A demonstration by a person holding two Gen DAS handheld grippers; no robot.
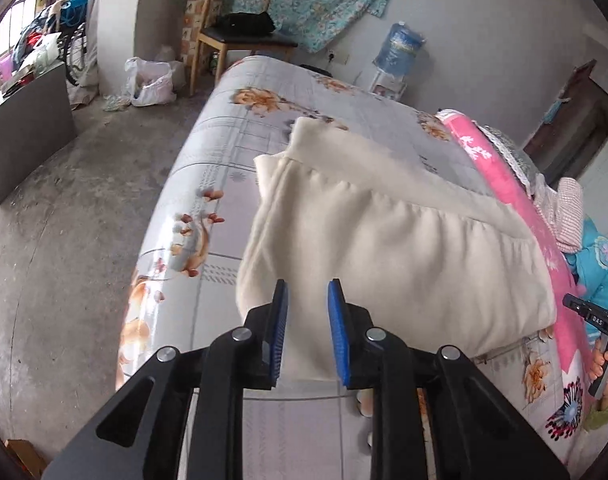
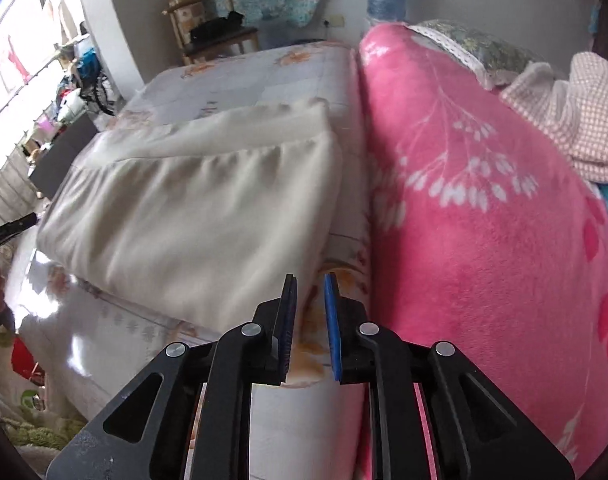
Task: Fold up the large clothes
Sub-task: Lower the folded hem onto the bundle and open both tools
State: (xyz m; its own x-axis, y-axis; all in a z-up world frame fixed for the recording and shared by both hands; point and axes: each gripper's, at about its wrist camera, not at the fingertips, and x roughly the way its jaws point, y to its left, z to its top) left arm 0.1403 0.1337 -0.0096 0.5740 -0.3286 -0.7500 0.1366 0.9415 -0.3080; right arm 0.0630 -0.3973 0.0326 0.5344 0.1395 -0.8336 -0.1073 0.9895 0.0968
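Note:
A cream fleece garment lies folded in layers on the floral bed sheet; it also shows in the right wrist view. My left gripper is open and empty, its blue pads over the garment's near left edge. My right gripper is open and empty, hovering just off the garment's near right corner, over bare sheet. The right gripper also shows at the right edge of the left wrist view, held in a hand.
A pink blanket lies heaped along the bed's right side, with a checked cloth and a pillow beyond. A wooden chair, plastic bags and a water bottle stand on the far floor. Concrete floor lies left of the bed.

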